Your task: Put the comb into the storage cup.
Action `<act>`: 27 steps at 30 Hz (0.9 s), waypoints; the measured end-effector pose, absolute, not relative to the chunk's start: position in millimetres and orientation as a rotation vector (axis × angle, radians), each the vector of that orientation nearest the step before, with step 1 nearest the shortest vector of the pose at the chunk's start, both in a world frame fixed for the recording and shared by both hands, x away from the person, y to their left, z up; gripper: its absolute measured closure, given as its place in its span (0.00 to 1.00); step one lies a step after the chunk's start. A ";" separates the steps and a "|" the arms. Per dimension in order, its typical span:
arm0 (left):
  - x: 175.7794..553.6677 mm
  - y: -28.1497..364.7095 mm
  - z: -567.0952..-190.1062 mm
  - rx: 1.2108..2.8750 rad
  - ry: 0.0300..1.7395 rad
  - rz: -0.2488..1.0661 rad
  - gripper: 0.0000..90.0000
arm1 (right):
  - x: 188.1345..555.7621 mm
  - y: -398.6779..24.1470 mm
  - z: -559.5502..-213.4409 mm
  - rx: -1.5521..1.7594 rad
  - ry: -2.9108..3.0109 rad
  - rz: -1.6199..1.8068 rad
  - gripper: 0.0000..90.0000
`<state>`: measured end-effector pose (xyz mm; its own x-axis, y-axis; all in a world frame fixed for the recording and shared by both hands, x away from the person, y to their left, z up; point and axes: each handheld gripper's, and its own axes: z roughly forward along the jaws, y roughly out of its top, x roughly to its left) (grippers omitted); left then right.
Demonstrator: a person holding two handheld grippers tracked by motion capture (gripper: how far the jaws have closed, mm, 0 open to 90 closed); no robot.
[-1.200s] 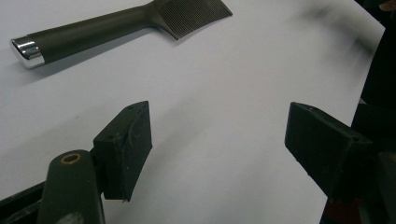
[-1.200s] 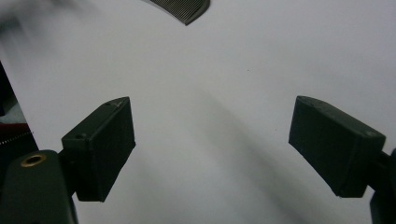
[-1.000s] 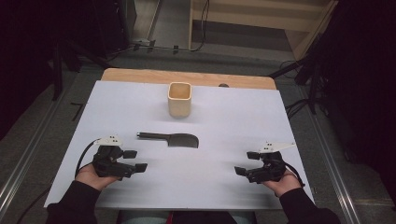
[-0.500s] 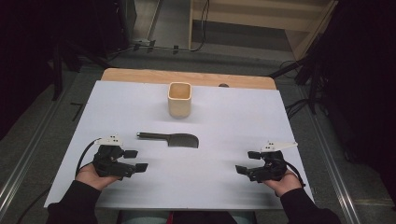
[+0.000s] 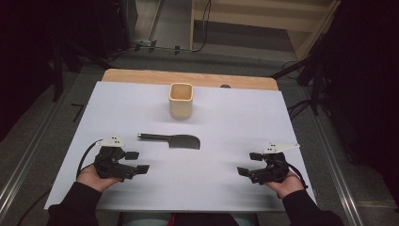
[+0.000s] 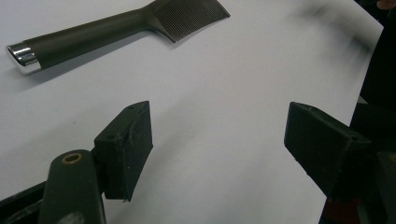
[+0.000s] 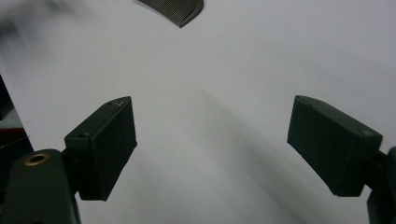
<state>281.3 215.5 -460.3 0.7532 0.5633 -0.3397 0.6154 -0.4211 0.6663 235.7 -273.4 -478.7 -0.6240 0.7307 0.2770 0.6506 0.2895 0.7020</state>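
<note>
- Dark spatula [image 5: 171,140] flat near the middle of the white table [image 5: 226,117], ribbed head toward 3 o'clock, handle with chrome end cap toward 9 o'clock.
- Touched by neither gripper.
- At 12 o'clock from the spatula, near it: upright square wooden cup [image 5: 181,100], mouth up.
- At 8 o'clock, near: left gripper [image 5: 135,162] in a hand low on the table, jaws spread wide with bare table between, pointing toward 3 o'clock.
- At 4 o'clock, well apart: right gripper [image 5: 249,164], jaws likewise released and holding nothing, pointing toward 9 o'clock.
- Beyond the cup, at 12 o'clock: strip of bare wooden board [image 5: 141,76] along the far table edge.
</note>
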 end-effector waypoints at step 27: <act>291.1 213.7 -453.9 2.069 0.973 -0.141 0.27 | 236.4 -271.9 -479.7 1.323 2.451 1.246 0.15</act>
<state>291.1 213.7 -453.9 0.6943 0.5904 -0.4115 0.6829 -0.3600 0.6356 236.4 -271.9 -479.7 -0.6204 0.7324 0.2806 0.6583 0.2919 0.6939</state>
